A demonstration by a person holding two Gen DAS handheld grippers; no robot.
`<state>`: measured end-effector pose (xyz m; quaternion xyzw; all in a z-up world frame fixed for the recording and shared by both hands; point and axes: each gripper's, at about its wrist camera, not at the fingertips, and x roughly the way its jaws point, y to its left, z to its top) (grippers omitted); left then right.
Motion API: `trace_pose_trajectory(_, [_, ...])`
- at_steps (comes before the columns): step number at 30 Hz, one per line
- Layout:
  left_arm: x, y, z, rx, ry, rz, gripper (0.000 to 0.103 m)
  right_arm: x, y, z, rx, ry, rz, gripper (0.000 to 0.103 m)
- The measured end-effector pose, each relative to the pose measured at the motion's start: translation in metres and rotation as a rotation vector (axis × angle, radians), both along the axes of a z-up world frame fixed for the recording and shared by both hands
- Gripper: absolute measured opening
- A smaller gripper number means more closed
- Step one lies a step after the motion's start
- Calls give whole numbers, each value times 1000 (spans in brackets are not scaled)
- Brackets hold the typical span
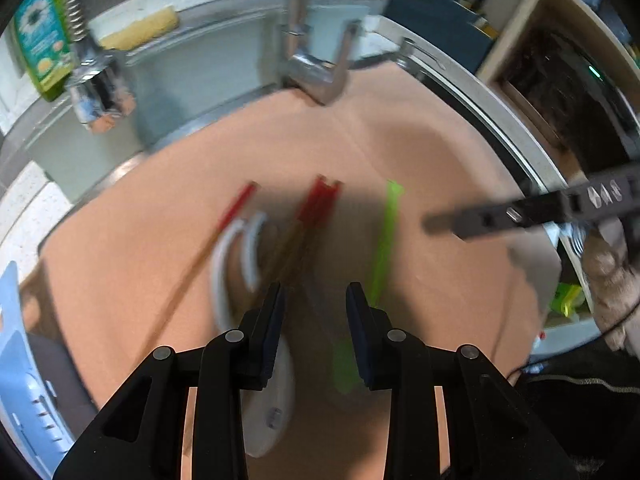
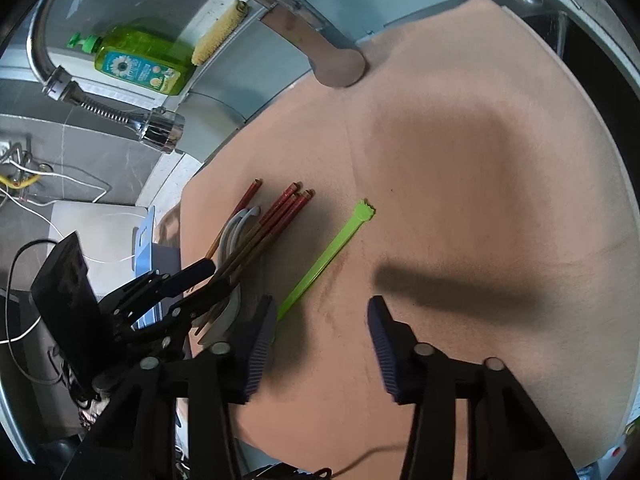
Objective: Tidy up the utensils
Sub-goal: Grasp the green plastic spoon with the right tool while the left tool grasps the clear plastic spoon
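With the left gripper (image 2: 206,280) apparently closed around the red chopsticks (image 2: 276,216), the green utensil (image 2: 326,258) beside them is approached by the half-open, empty right gripper (image 2: 322,324), and closure is required next.

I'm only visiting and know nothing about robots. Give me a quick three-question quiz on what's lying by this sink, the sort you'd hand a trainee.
1. True or false: the right tool is clamped on the green plastic stick.
2. The white spoons lie: A) against the red-tipped chopsticks; B) alone at the far edge; C) in the sink.
3. Fill in: all the utensils lie on an orange ____.

Key: 1 false, its jaws stand open with nothing between them; 2 A; 3 mat.
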<state>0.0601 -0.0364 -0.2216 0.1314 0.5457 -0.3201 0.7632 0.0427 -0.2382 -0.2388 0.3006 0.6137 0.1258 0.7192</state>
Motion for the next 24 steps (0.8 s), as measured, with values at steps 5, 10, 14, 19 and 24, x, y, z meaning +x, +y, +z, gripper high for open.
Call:
trace_pose_trajectory(5, [-9,-8,-16,19,55,-3,30,4,3,-5,9,15,3,41])
trace_pose_trajectory(10, [-7,-17,-29,51,73,4,30,8,7,-10,6,31,9,41])
trace_pose_trajectory(14, [-4,-23,-36,56,86,15,30,9,6,-11,10,37,4,41])
trace_pose_trajectory(19, [-8,-38,-39,42,86,-31,30,9,-3,-13,10,44,-17,41])
trace_pose_trajectory(24, [-21,-63,-43,40,65,-89,31,6,-14,-16,15,59,-43,41])
